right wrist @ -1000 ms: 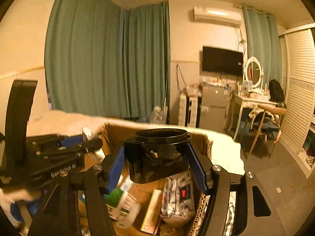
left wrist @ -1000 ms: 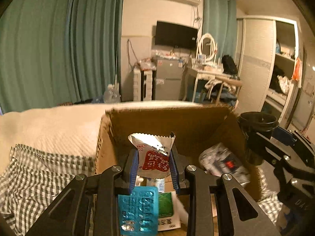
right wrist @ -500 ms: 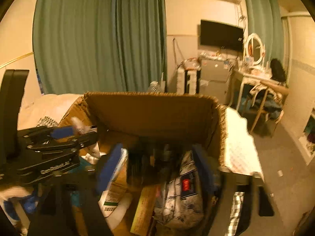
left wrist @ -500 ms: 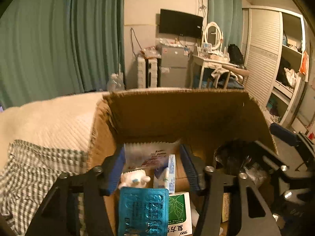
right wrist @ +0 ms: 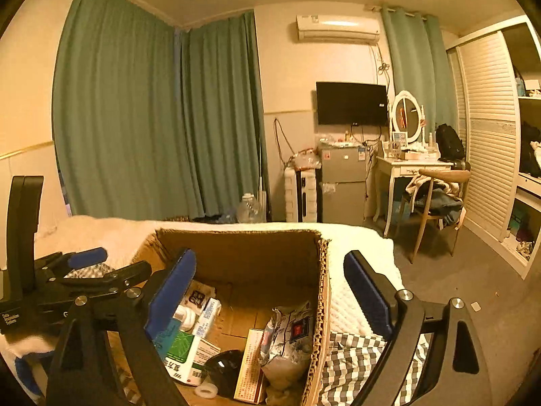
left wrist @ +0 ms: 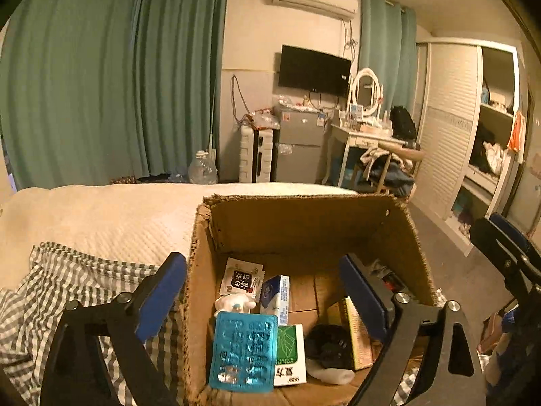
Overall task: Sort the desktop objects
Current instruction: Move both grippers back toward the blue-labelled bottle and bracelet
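Both grippers are hovering over the cardboard box [left wrist: 399, 237] on the bed: the left gripper [left wrist: 267, 291] and the right gripper [right wrist: 270, 287] are each opening, jaws wide apart with nothing pressed between the pads. The red-and-white sachet [left wrist: 241, 279] is lying flat at the box's back left. The black cup [right wrist: 223, 368] is lying on the box floor beside the yellow box [right wrist: 250, 365].

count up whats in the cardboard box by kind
boxes: 3
packets: 2
blister pack: 1
black cup: 1
white figurine: 1
white roll: 1
total: 9
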A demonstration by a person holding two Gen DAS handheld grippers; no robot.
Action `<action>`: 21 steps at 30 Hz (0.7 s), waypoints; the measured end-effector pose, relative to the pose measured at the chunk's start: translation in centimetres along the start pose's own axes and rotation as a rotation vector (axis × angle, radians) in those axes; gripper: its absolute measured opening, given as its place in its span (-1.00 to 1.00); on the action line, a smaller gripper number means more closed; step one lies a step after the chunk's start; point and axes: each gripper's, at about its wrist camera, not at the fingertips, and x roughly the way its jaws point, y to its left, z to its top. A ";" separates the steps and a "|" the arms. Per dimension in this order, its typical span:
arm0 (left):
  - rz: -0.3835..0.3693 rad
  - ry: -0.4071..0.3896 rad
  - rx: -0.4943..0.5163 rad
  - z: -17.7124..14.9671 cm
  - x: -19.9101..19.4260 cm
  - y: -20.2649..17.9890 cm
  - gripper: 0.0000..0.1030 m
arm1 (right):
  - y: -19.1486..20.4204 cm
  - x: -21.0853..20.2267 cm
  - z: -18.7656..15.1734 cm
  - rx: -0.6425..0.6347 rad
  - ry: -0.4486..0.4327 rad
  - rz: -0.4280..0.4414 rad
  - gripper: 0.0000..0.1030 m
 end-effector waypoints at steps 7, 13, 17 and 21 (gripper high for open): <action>0.027 -0.050 -0.014 0.4 -5.2 0.5 1.00 | 0.3 -4.3 0.4 0.019 -0.047 -0.011 0.88; 0.060 -0.078 -0.005 -0.8 -9.5 0.7 1.00 | 0.3 -7.5 0.0 0.007 -0.051 -0.027 0.98; 0.072 -0.085 -0.016 -1.4 -11.0 1.1 1.00 | -0.1 -9.0 -0.5 0.015 -0.052 -0.030 0.99; 0.055 -0.058 -0.038 -2.6 -11.3 1.5 1.00 | -0.8 -9.7 -1.1 0.031 -0.040 -0.031 0.99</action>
